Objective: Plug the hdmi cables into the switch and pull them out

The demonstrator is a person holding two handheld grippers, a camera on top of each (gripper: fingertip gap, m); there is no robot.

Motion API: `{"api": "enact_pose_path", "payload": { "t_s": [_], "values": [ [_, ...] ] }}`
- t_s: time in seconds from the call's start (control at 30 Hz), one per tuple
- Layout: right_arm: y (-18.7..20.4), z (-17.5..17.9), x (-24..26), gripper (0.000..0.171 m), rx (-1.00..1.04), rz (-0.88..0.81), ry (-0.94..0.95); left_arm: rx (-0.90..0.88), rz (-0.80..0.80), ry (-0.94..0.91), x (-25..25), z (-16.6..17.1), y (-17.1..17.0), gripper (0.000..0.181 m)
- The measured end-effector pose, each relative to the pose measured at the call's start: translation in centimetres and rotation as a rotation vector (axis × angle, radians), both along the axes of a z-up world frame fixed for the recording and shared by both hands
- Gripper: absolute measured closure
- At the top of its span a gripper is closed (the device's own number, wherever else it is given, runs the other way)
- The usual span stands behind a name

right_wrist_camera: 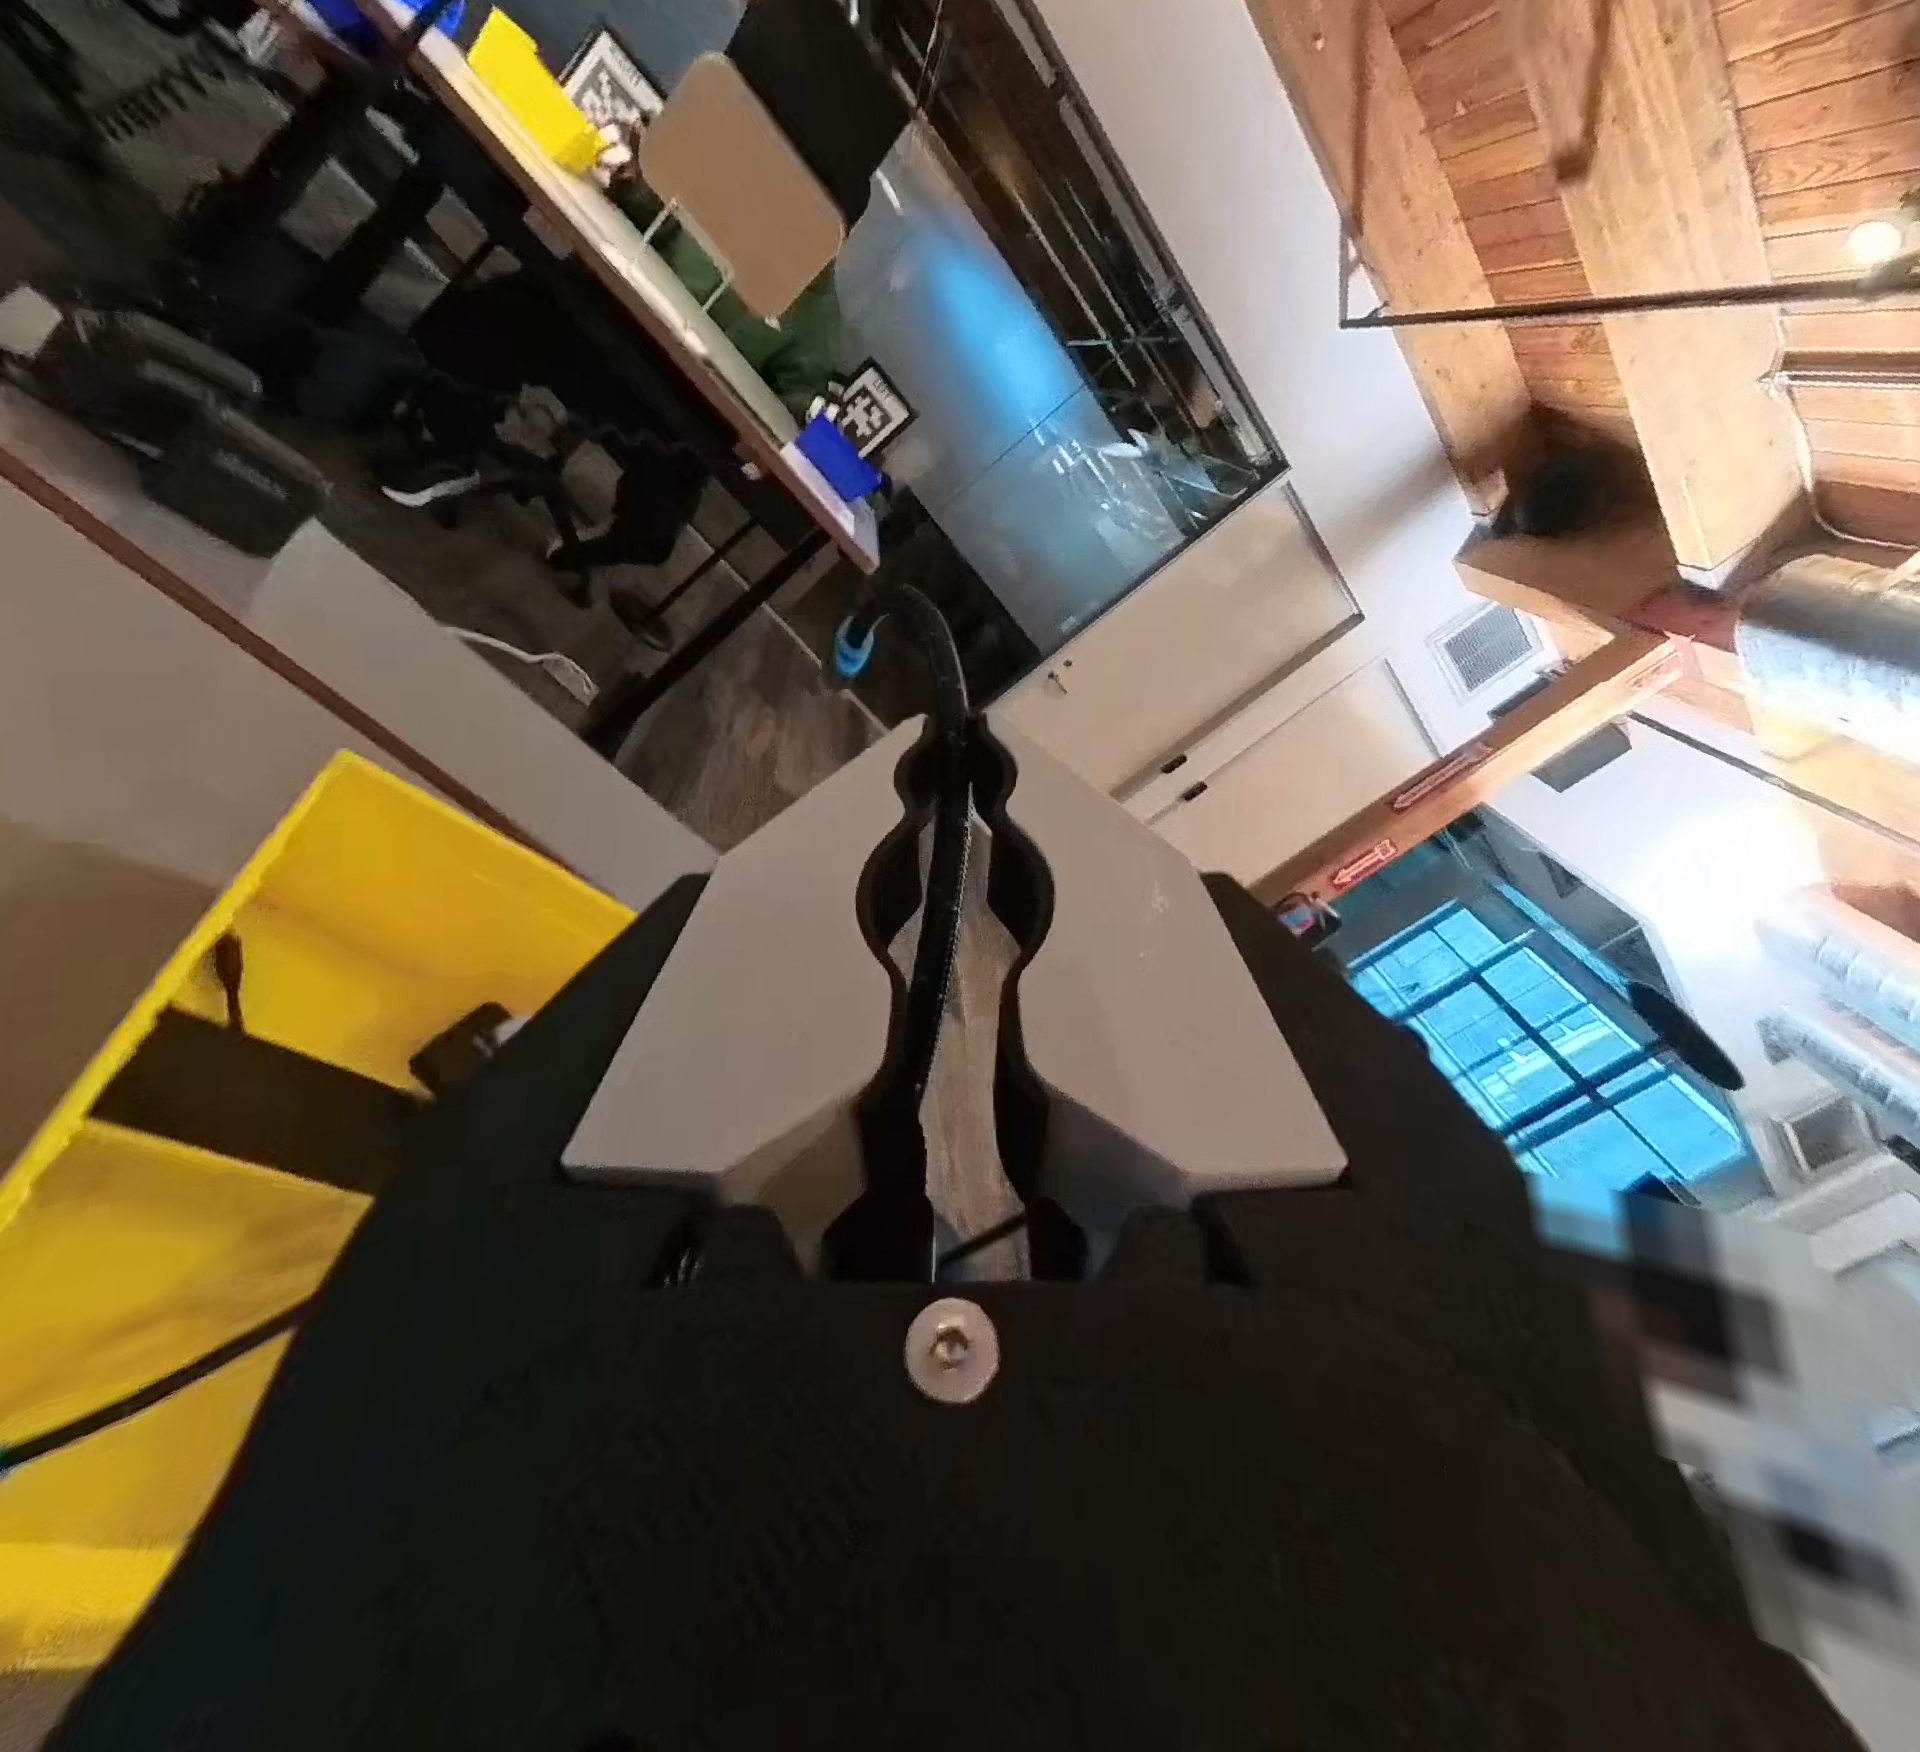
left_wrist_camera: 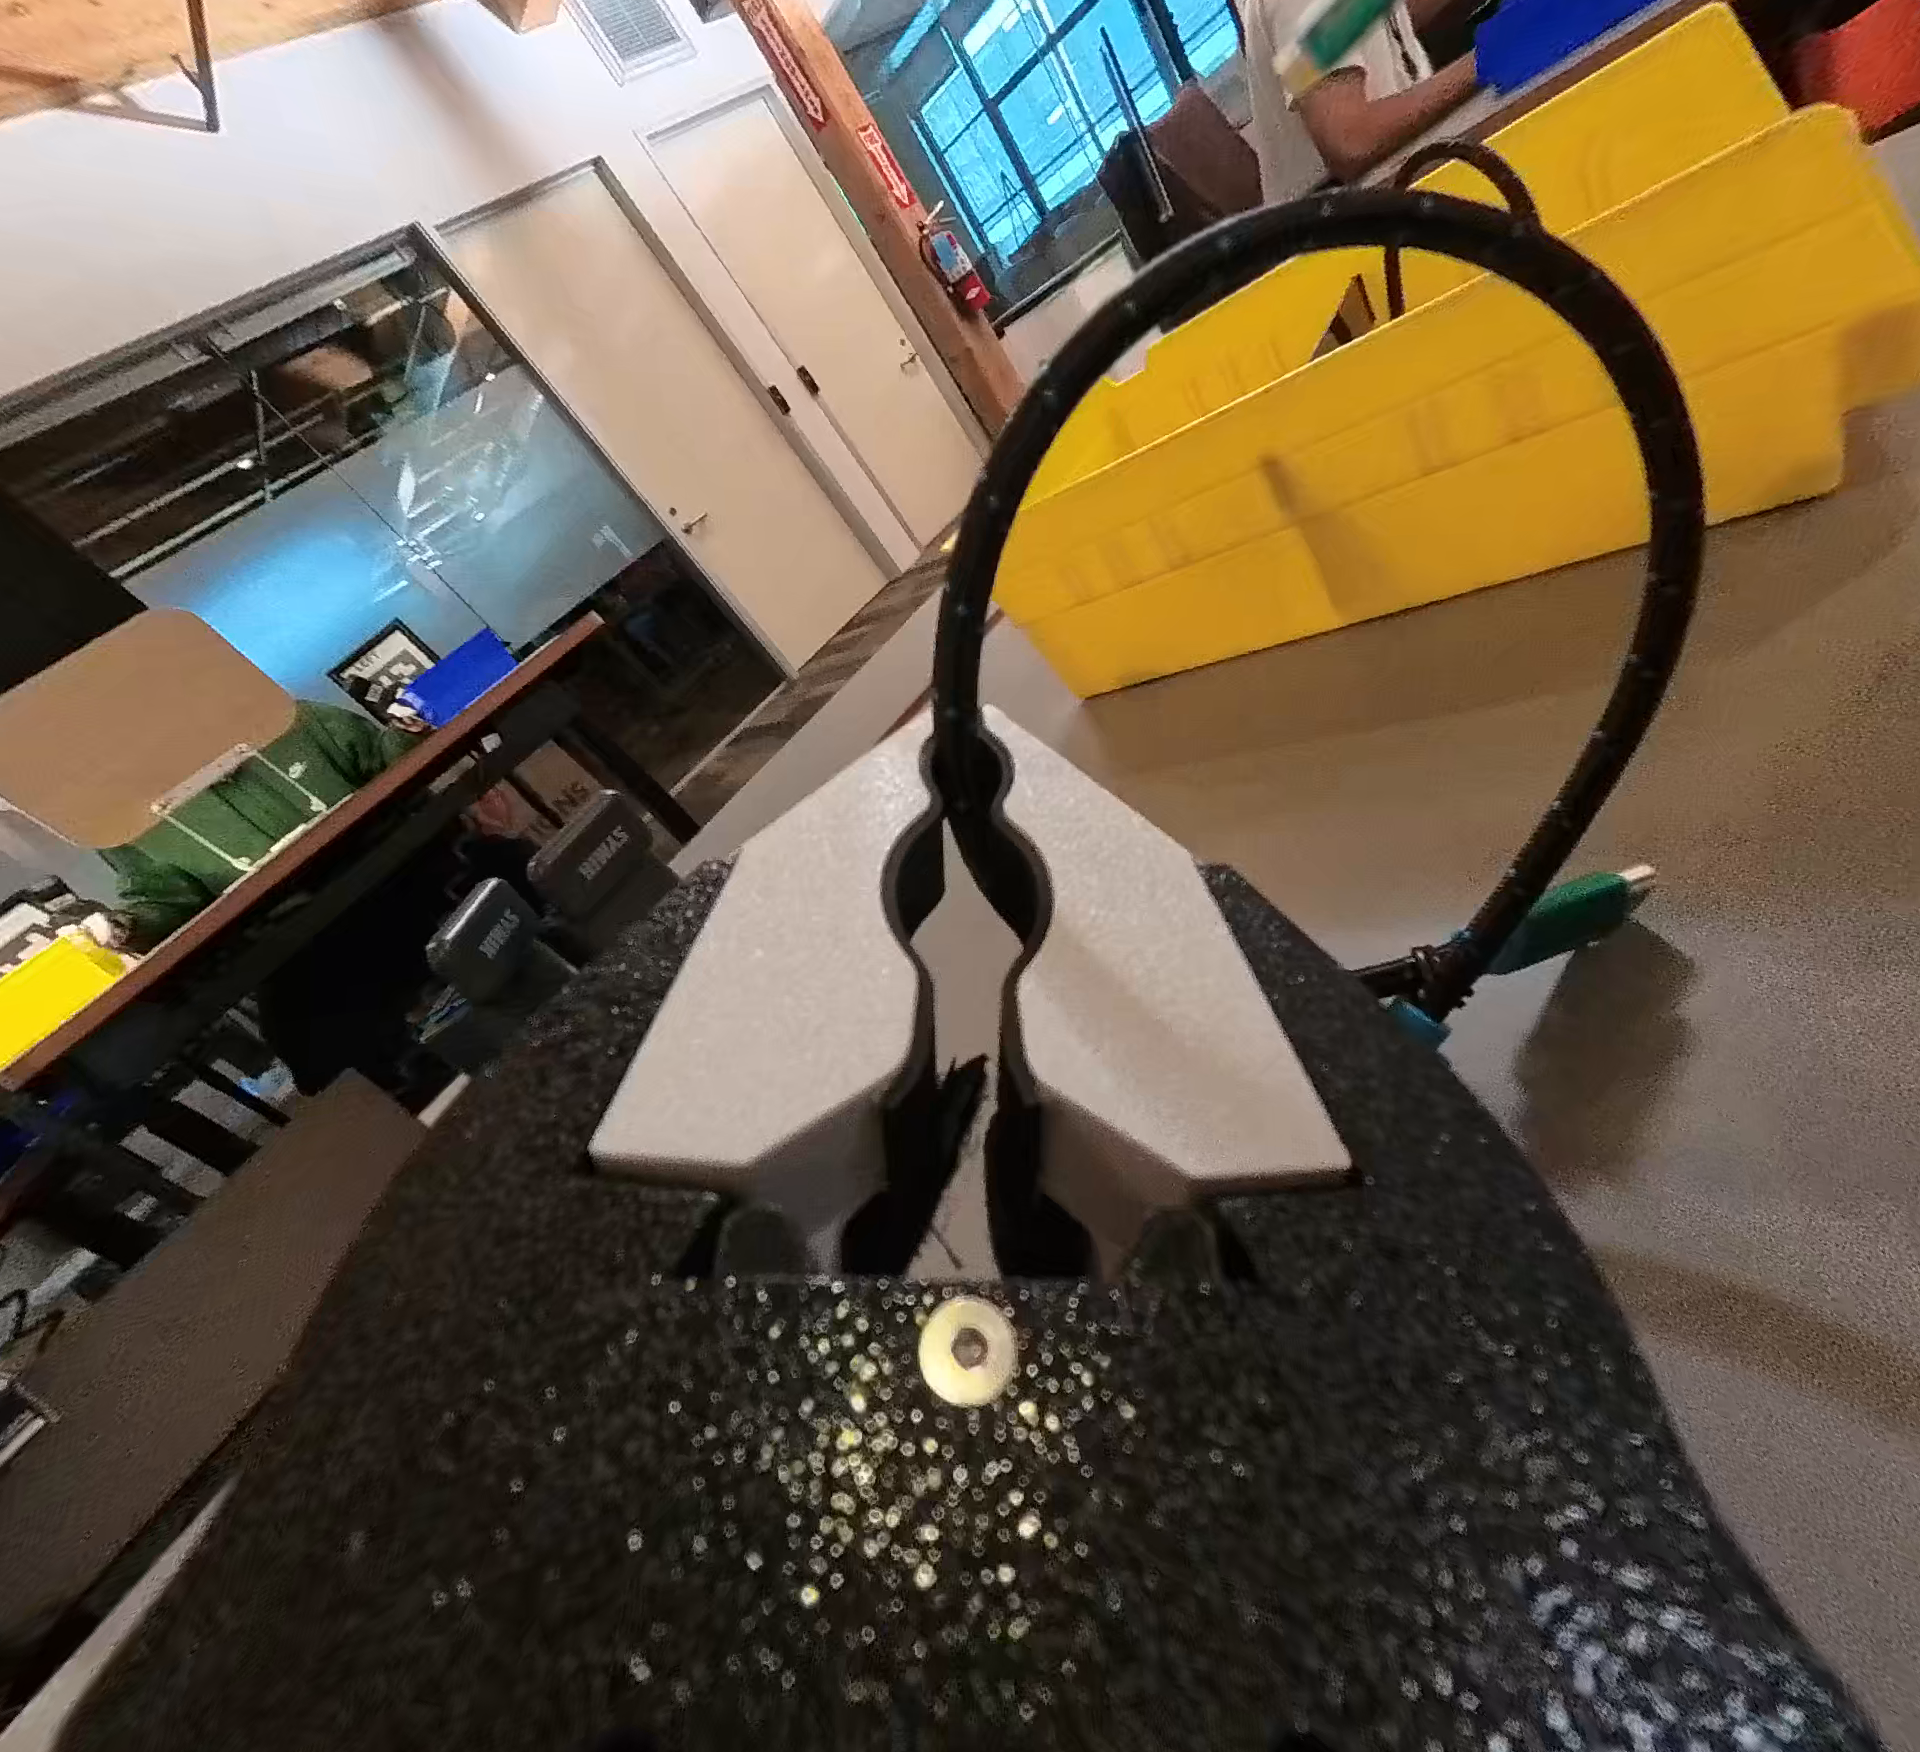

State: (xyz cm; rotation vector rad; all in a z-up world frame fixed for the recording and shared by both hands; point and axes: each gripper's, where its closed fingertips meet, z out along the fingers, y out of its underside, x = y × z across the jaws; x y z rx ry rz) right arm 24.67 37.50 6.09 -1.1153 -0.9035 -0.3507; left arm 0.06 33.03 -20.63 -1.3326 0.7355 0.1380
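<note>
A grey tabletop (left_wrist_camera: 1351,819) in a workshop with wooden beams carried the work. Nearest, the left hand-held gripper (left_wrist_camera: 971,767) was closed on a black cable (left_wrist_camera: 1351,222), which arched up and over to a green plug (left_wrist_camera: 1558,918) lying on the tabletop, probably lifted to free the plug end. The right hand-held gripper (right_wrist_camera: 961,746) pinched another cable (right_wrist_camera: 935,923) at its tips, a blue plug (right_wrist_camera: 854,653) just beyond. Farther off stood 1 yellow bin (left_wrist_camera: 1403,497); no switch could be picked out.
</note>
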Motion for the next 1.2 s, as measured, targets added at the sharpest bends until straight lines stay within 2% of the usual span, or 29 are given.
{"api": "enact_pose_path", "payload": {
  "t_s": [0.13, 0.23, 0.33, 0.53, 0.67, 0.8, 0.83, 0.87, 0.93, 1.07, 1.13, 1.2],
  "values": [
    [1.9, -6.7, 0.1, 0.167, -0.1, 0.044, -0.11, 0.054, 0.016, 0.014, -0.1, 0.1, -0.3, 0.181],
    [3.1, -12.9, 0.2, 0.167, -0.241, 0.016, -0.278, 0.137, 0.014, 0.023, -0.1, 0.9, -1.1, 0.181],
    [3.5, -18.9, 0.2, 0.167, -0.428, 0.013, -0.465, 0.146, 0.008, 0.04, 0.2, 0.7, -1.3, 0.181],
    [3.8, -26.4, -1.2, 0.167, -0.759, 0.066, -0.73, 0.108, -0.004, 0.016, 0.1, 0.3, -1.0, 0.181],
    [4.9, -28.0, -3.9, 0.167, -0.881, 0.125, -0.761, 0.1, -0.006, 0.013, 0.0, 0.2, -0.9, 0.181],
    [5.5, -30.1, -5.8, 0.166, -1.086, 0.139, -0.664, 0.1, -0.009, 0.019, 0.1, 0.1, -1.0, 0.181],
    [5.4, -30.5, -5.8, 0.162, -1.147, 0.124, -0.644, 0.101, -0.01, 0.02, 0.1, 0.1, -1.0, 0.181],
    [5.6, -30.4, -5.5, 0.144, -1.172, 0.09, -0.633, 0.1, -0.011, 0.02, 0.1, 0.0, -1.0, 0.181],
    [6.1, -29.4, -5.2, 0.124, -1.154, 0.058, -0.59, 0.097, -0.012, 0.02, 0.2, 0.0, -0.9, 0.181],
    [6.7, -24.2, -5.3, 0.119, -0.981, 0.038, -0.436, 0.093, -0.014, 0.02, 0.3, -0.1, -0.8, 0.181],
    [4.6, -21.6, -7.6, 0.125, -0.935, 0.147, -0.323, 0.091, -0.011, 0.022, 0.3, -0.2, -0.8, 0.181],
    [0.0, -20.1, -11.7, 0.129, -0.974, 0.39, -0.217, 0.091, -0.012, 0.024, 0.3, -0.2, -0.8, 0.181]
  ]
}}
